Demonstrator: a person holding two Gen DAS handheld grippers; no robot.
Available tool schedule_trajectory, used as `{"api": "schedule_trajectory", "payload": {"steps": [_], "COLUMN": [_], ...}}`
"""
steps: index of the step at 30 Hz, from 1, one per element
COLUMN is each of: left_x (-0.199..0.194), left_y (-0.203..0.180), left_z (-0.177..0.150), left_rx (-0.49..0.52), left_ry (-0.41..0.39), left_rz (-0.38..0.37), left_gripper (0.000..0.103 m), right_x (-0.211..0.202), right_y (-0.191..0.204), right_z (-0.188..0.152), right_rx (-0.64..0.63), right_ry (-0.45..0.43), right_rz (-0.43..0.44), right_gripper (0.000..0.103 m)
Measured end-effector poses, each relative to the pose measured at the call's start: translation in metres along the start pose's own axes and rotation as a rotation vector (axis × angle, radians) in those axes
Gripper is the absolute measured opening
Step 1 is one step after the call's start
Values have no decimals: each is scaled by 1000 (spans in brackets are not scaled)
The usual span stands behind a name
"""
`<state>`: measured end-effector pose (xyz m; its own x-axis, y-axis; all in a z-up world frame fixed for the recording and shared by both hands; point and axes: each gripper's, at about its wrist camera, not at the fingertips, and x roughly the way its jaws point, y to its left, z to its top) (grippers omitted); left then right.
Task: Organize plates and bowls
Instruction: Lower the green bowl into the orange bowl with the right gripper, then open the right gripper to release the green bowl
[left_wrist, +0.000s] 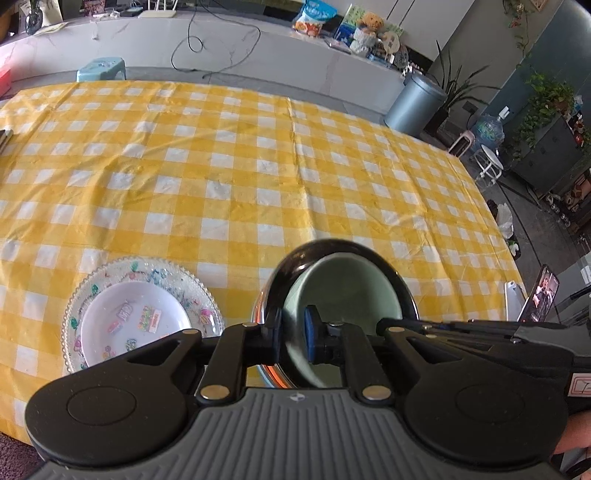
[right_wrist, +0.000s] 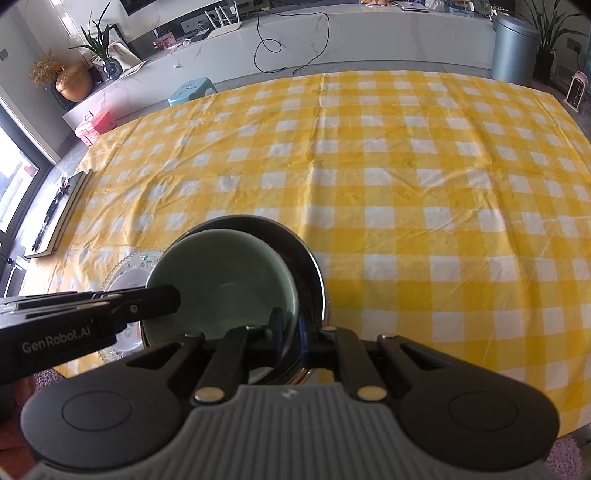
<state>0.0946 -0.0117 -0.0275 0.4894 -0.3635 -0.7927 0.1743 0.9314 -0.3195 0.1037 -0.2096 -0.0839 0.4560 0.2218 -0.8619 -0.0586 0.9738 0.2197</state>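
A pale green bowl (left_wrist: 343, 284) (right_wrist: 221, 273) sits nested in a dark shiny bowl (left_wrist: 332, 245) (right_wrist: 295, 254) with a metal rim, near the table's front edge. My left gripper (left_wrist: 293, 334) straddles the green bowl's left rim, black pad outside and blue pad inside. A strip of green shows between the blue pad and the rim, so the pads do not press. My right gripper (right_wrist: 290, 332) is shut on the bowl's right rim. Left of the bowls a white plate (left_wrist: 136, 317) with stickers lies on a clear beaded glass plate (left_wrist: 166, 273) (right_wrist: 125, 266).
A yellow checked tablecloth (left_wrist: 258, 166) (right_wrist: 406, 184) covers the table. A phone on a stand (left_wrist: 541, 299) is at the right edge. A dark flat book (right_wrist: 59, 218) lies at the left edge. A grey bin (left_wrist: 413, 103) and a teal stool (right_wrist: 192, 90) stand beyond.
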Motion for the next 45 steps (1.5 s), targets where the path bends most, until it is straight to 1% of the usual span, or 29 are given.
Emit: {"api": "schedule_trajectory", "payload": {"steps": [2,3,7,9,11,13,14,15,16,17,18,19,20,21,23,24,25,26,27,29,30,33,36,40,45], "left_x": [-5,-6,-13,-16,-17,-18,-19,-20,-21,-21,-22,-23,-24,-24,-25,-24,-23,-21,-19,-16,-14,-7,1,12,16], "left_y": [-1,-1,1,3,6,9,11,12,14,15,16,16,17,18,20,21,22,23,25,30,32,38,44,50,51], "left_z": [2,3,7,8,8,7,7,6,5,4,3,2,1,0,-3,-5,-6,-8,-10,-15,-17,-26,-32,-36,-38], "left_rx": [21,22,16,16,6,-2,-5,-7,-9,-9,-8,-5,-1,3,4,2,-3,-13,-27,-60,-77,-116,-144,-201,-237], "left_ry": [-27,-30,-63,-75,-81,-92,-100,-111,-120,-129,-138,-147,-156,-166,-192,-201,-202,-202,-202,-202,-204,-217,-214,-174,-164], "left_rz": [10,9,-21,-29,-40,-45,-46,-48,-49,-48,-47,-46,-45,-43,-44,-46,-47,-48,-49,-52,-55,-57,-54,-61,-74], "left_gripper": [15,16,17,25,29,33,39,44,47,52,55,56,60,67,76,80,82,83,83,83,83,83,83,83,83], "right_x": [-2,-4,-4,-7,-12,-19,-22,-26,-28,-31,-34,-36,-38,-40,-40,-40,-39,-37,-35,-29,-25,-13,-1,8,20], "right_y": [0,1,0,0,3,4,3,2,0,-1,-3,-5,-7,-9,-11,-12,-13,-14,-16,-20,-22,-28,-31,-33,-41], "right_z": [0,1,2,1,1,2,2,2,2,1,1,0,-1,-3,-7,-10,-12,-15,-18,-25,-28,-39,-47,-53,-59], "right_rx": [-1,0,-4,-13,-41,-47,-41,-32,-23,-14,-3,12,27,40,54,65,76,89,104,145,173,255,319,361,431], "right_ry": [-12,-13,-14,-29,-61,-88,-99,-113,-126,-143,-159,-175,-190,-203,-228,-243,-251,-257,-259,-256,-252,-229,-215,-209,-180], "right_rz": [15,9,1,-5,-25,-17,-4,6,12,15,22,29,36,40,32,22,12,3,-1,-2,5,37,66,80,128], "right_gripper": [5,5,5,5,5,6,6,9,11,17,26,30,34,39,46,48,49,52,59,70,72,74,74,74,74]}}
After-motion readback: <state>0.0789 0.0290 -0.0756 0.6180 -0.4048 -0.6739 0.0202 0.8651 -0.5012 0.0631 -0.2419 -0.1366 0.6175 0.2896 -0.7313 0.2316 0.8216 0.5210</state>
